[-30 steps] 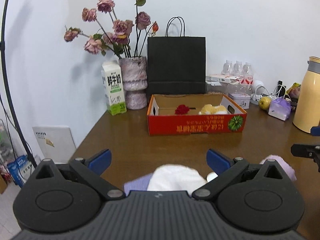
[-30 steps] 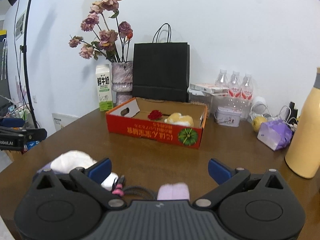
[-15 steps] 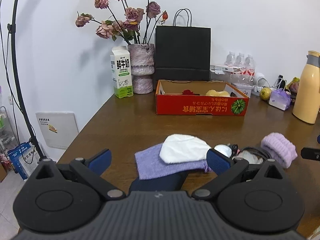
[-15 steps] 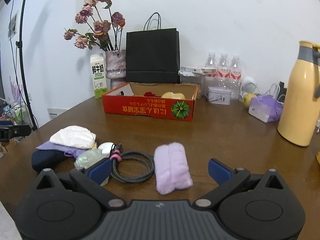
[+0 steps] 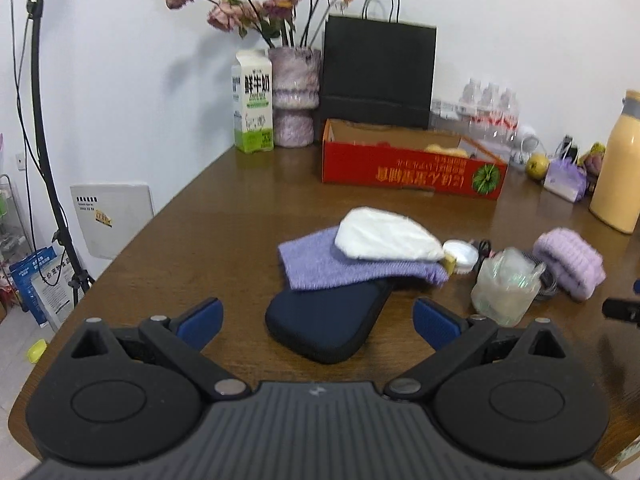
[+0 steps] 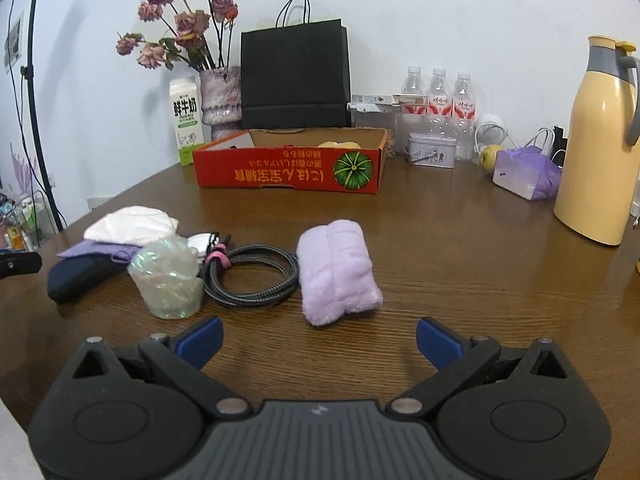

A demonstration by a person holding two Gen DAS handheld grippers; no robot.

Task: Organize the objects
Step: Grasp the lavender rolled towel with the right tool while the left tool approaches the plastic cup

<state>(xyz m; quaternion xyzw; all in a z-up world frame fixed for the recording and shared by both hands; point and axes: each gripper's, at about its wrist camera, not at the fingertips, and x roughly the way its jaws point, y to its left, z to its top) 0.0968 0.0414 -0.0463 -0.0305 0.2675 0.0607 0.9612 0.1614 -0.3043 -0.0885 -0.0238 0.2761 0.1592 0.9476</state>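
On the brown table lie a dark blue case (image 5: 326,322), a purple cloth (image 5: 320,262) with a white mask (image 5: 384,236) on it, a small white round tin (image 5: 462,252), an iridescent plastic cup (image 5: 504,286), a coiled black cable (image 6: 252,276) and a folded lilac towel (image 6: 336,270). My left gripper (image 5: 318,318) is open and empty, just before the dark case. My right gripper (image 6: 318,338) is open and empty, just before the lilac towel. A red cardboard box (image 6: 288,170) stands further back with a yellow item inside.
Along the back wall stand a milk carton (image 5: 253,102), a vase of dried roses (image 5: 295,96), a black paper bag (image 6: 295,76), water bottles (image 6: 438,100), a small tin (image 6: 431,152), a purple pack (image 6: 526,174) and a yellow jug (image 6: 596,140). A light stand (image 5: 44,132) is left of the table.
Both grippers have pulled back and up from over the pile, so the case, cloth, mask, cable and towel now lie in full view. Both stay open.
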